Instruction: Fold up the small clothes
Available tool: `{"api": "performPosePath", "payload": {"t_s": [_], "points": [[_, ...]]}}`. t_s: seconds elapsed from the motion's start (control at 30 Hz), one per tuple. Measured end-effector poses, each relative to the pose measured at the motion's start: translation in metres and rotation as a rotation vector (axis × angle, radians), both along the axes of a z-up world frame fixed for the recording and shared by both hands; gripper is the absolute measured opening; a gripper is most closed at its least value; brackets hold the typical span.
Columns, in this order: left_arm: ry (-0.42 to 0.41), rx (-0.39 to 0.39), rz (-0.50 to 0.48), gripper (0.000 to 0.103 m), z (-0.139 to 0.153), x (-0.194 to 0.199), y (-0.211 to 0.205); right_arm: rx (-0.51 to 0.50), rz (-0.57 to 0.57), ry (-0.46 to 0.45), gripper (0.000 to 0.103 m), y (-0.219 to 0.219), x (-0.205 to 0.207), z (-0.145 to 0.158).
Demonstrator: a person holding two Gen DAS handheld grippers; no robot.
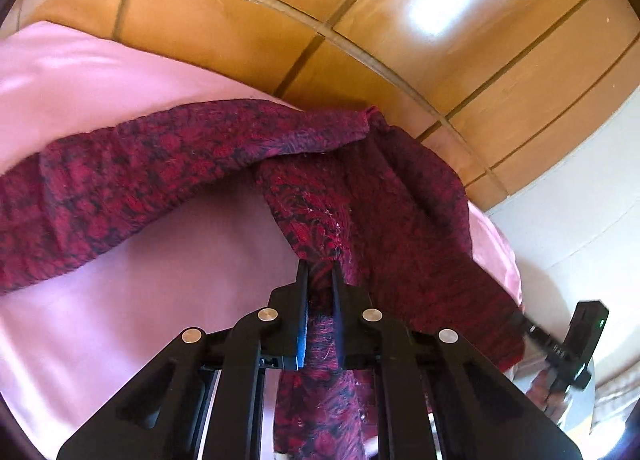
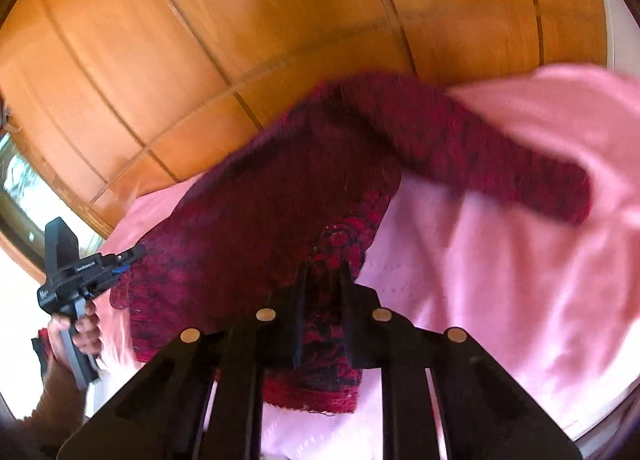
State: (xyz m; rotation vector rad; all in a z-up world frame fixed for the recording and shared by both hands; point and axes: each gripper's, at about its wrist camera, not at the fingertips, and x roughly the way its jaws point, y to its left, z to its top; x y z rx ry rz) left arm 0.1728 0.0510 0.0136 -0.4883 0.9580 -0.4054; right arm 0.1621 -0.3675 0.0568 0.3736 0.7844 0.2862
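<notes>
Red-and-black knit garment lifted partly off pink sheet of a bed, wooden panelling behind. Left gripper: jaws nearly shut, clamped on a bunched fold of knit that runs between the pads and hangs below them. Right gripper: jaws likewise almost closed on a gathered edge of the same garment, hem visible below the pads in right wrist view. Right wrist view motion-blurred; fine detail of that grip not readable. From right wrist view, left gripper seen at frame left, held in a hand, nose at garment's edge. One sleeve trailing out over sheet, apart from both grips. Step in hand, judged: raise garment by two points ahead of laying it flat or making first fold. To do well: keep both grips firm, since loose knit may slip through; spread the two hands apart until the edge between them hangs straight, not sagging; lift evenly so neither side drags and rucks the sheet; let the sleeve hang clear before lowering; set down body first, then smooth. Risk: bunched grabs holding more than one layer, giving a crooked fold.
</notes>
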Motion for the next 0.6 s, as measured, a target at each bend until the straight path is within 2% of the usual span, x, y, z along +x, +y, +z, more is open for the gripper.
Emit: {"api": "performPosePath", "payload": {"t_s": [0.1,0.17,0.27,0.33,0.37,0.43,0.47,0.5,0.57,0.6], "points": [[0.045,0.064,-0.021,0.009,-0.004,-0.024,0.007,-0.078,0.012,0.002,0.013,0.006,-0.009,0.003],[0.082,0.098,-0.024,0.009,-0.021,-0.036,0.005,-0.121,0.015,0.067,0.013,0.001,-0.018,-0.008],[0.131,0.097,-0.002,0.012,-0.047,-0.044,0.005,-0.169,0.016,0.184,0.013,0.002,-0.024,-0.048],[0.132,0.097,0.057,0.013,-0.058,-0.048,0.010,-0.173,0.004,0.257,0.013,0.002,-0.024,-0.073],[0.149,0.078,0.080,0.019,-0.065,-0.049,0.014,-0.182,0.001,0.265,0.013,0.004,-0.022,-0.079],[0.171,-0.007,0.130,0.037,-0.075,-0.057,0.025,-0.176,0.016,0.260,0.013,0.007,-0.019,-0.078],[0.166,-0.043,0.148,0.052,-0.077,-0.062,0.028,-0.193,0.044,0.244,0.014,0.013,-0.016,-0.071],[0.160,-0.078,0.153,0.059,-0.079,-0.075,0.034,-0.224,0.067,0.235,0.015,0.018,-0.017,-0.066],[0.151,-0.114,0.130,0.059,-0.084,-0.087,0.032,-0.295,0.099,0.230,0.033,0.026,-0.016,-0.059],[0.147,-0.132,0.112,0.059,-0.086,-0.091,0.030,-0.303,0.100,0.231,0.036,0.025,-0.013,-0.061]]}}
